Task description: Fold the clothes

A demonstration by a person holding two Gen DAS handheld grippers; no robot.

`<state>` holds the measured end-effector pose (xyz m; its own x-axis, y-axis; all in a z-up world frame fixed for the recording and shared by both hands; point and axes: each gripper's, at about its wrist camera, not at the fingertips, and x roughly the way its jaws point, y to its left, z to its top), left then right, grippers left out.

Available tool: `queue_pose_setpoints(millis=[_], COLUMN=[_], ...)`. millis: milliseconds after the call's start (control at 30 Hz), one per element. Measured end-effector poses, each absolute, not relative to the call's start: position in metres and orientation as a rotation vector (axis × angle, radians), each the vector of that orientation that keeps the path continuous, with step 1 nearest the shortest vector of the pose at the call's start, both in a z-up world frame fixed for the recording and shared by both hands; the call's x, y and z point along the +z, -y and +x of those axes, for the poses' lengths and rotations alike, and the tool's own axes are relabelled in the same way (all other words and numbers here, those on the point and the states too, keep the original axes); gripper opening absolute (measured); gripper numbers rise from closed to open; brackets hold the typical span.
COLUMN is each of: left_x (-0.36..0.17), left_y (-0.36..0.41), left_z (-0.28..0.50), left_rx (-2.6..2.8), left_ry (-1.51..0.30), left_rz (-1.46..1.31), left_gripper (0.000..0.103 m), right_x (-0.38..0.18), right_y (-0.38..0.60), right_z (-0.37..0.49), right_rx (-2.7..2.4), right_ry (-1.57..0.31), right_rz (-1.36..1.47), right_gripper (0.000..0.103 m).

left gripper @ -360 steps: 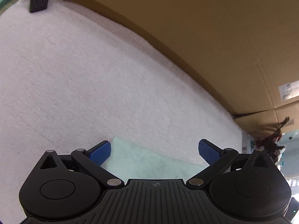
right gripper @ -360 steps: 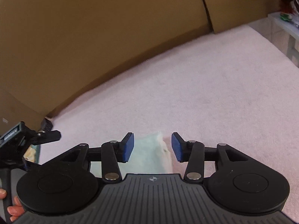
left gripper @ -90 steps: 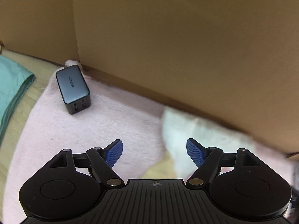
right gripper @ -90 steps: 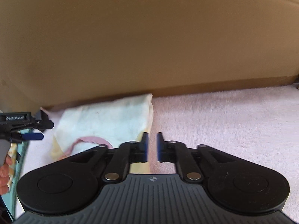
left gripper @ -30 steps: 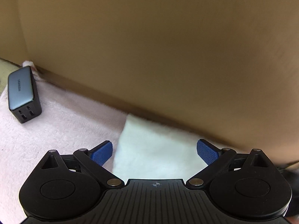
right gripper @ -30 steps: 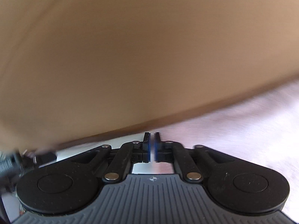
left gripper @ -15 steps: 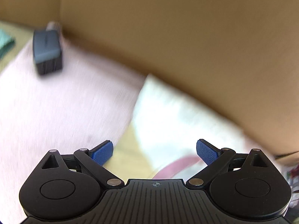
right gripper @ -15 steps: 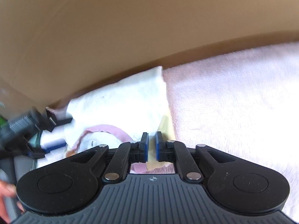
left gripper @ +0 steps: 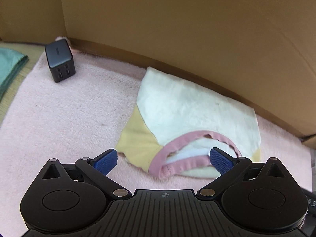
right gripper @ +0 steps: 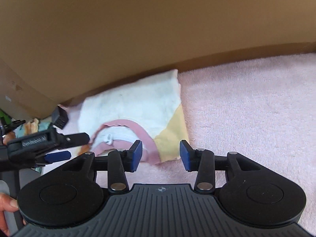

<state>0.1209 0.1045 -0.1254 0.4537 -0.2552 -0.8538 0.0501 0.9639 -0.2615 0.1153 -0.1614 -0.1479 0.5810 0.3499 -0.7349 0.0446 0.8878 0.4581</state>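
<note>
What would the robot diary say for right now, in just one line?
step: fold finished | left tongs: open, empty | right tongs: open, empty | folded shirt: lying on pink towel by cardboard wall

A folded white-and-yellow top (left gripper: 189,114) with pink collar lies on the pink towel (left gripper: 65,114) against the cardboard wall (left gripper: 177,29); left gripper (left gripper: 163,161) spread wide, charger block (left gripper: 60,60) beyond.

A pink fleecy blanket (left gripper: 65,114) covers the surface, running up to a brown cardboard wall (left gripper: 177,29) at the back. A dark charger block (left gripper: 59,60) with ports on its front face stands on the blanket near the cardboard's corner. A folded green cloth (left gripper: 8,67) lies off the blanket's left edge.
</note>
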Motion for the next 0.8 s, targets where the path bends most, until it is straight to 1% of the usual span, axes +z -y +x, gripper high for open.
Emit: queue_pose_setpoints(millis=[67,200,300,367,533,667,800], left_x=[-0.117,-0.114,-0.117,-0.118,-0.114,-0.105,-0.095], left_y=[-0.100,-0.085,-0.078,-0.073,-0.069,-0.072,-0.077], left_z=[0.116,0.135,0.135,0.135,0.124,0.109,0.094], left_rx=[-0.193,-0.193,-0.183,-0.176,-0.163,-0.157,-0.145], left_ry=[-1.079,-1.069,-1.059,-1.052,-1.041,-1.018,-0.995], left_rz=[-0.201,-0.180,-0.158,-0.144,-0.109,-0.090,-0.058], left_gripper=[0.103,0.103,0.103,0.103,0.103,0.103,0.103], right_x=[-0.136,-0.113,-0.094,-0.085,-0.069,-0.061,-0.054], right_y=[0.161,0.157,0.151,0.144,0.128,0.121,0.115], right_z=[0.104,0.077,0.058,0.048,0.028,0.014,0.001], right_rx=[0.199,0.221,0.218,0.209,0.207,0.227,0.232], right_ry=[-0.920,-0.874,-0.837,-0.817,-0.781,-0.771,-0.765], right_rz=[0.460,0.420,0.336,0.260,0.155,0.150,0.134], right_gripper=[0.052,0.054,0.060,0.067,0.075,0.078,0.078])
